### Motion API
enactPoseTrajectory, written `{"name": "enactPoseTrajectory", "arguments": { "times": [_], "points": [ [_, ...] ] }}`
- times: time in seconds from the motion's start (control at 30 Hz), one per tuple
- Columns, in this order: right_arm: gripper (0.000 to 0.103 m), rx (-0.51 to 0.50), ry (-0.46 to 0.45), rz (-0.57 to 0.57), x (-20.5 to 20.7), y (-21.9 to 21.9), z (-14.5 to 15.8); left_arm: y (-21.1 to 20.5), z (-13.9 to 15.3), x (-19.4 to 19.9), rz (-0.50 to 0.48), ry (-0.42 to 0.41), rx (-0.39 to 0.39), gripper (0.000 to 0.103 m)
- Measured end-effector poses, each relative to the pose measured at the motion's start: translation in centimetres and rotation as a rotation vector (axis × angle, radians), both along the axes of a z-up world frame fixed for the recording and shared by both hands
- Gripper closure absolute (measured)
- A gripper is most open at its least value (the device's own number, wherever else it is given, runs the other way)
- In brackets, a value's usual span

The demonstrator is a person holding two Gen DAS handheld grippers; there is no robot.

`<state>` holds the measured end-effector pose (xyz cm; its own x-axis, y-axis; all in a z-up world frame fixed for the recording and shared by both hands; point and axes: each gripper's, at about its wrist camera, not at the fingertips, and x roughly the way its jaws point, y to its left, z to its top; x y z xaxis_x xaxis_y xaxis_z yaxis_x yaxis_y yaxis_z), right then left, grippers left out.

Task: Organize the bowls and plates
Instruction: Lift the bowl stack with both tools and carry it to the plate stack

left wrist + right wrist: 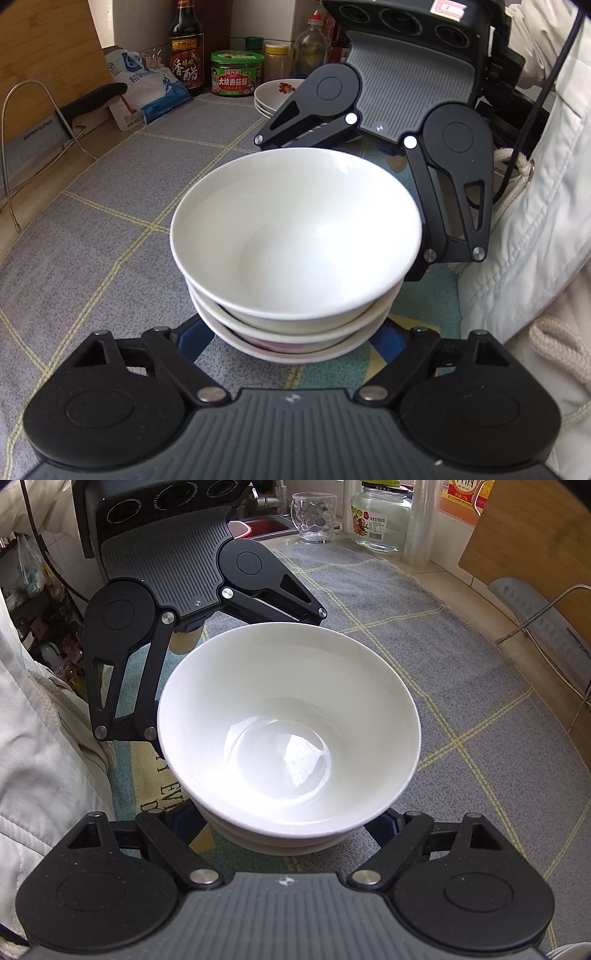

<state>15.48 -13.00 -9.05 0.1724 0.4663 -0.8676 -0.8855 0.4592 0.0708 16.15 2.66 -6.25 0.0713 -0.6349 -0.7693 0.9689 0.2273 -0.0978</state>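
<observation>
Bowls (295, 258), three of them, sit nested mouth-up in one stack near the middle of the counter (110, 206), on a woven grey cloth crossed by pale yellow lines. They are round, glazed and glossy white. The lowest shows a reddish pattern under its rim. Being round, the stack has no long axis; its openings face straight up.

My left tool (288, 343) reaches in from the near side with its blue-tipped fingers spread to either side of the stack. My right tool (288, 830) does the same from the opposite side. The tips are hidden under the rims, so I cannot tell whether either one is pressing the china.

Far off, shallow white plates (273, 98) are stacked beside a green-lidded jar (237, 74) and a dark bottle (186, 55) labelled 香醋. A cleaver (37, 129) marked SUPOR rests in a wire rack at the left.
</observation>
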Motion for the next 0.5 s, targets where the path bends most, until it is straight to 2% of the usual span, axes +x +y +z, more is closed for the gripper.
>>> {"name": "enactPoseTrajectory", "arguments": {
  "times": [0.5],
  "points": [
    [0.012,-0.01,0.004,-0.009,-0.09,0.16,0.1,0.04,-0.17,0.2,-0.008,0.011,-0.016,0.015]
  ]
}}
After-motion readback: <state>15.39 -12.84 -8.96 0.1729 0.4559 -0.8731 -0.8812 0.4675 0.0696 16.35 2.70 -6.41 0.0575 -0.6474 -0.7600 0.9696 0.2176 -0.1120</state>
